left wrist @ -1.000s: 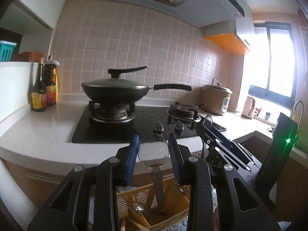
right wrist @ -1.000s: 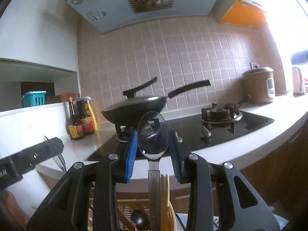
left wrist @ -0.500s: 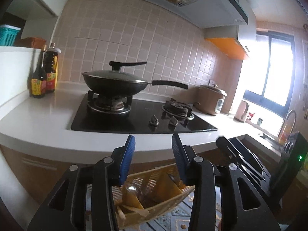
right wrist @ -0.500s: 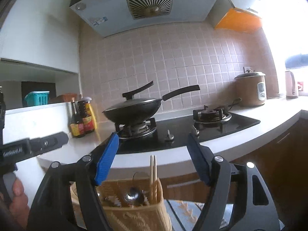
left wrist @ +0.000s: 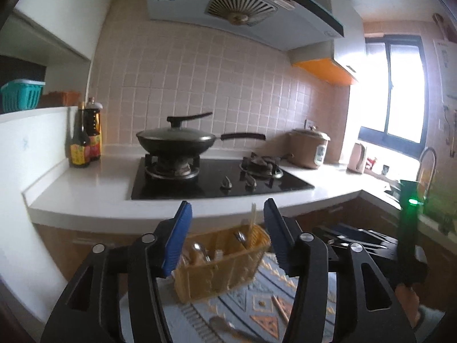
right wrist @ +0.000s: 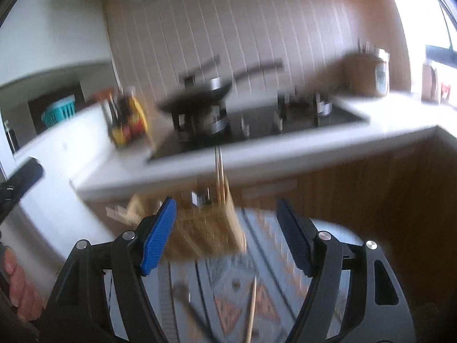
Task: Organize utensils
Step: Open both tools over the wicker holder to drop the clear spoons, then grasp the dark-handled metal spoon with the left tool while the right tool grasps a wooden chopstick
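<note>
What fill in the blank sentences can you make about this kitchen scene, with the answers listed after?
1. The basket holding the utensils is colored ____.
2. The black pan sits on the ____ burner of the stove.
3. Two dark sauce bottles stand on the counter to the ____ of the stove.
4. Nothing sits between the blue pads of the left gripper, so it is ____.

Answers: yellow; left; left; empty

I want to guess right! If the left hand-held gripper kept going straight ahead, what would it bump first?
Probably the yellow utensil basket, which sits between the left hand-held gripper's opening, empty jaws; depth is hard to judge.
</note>
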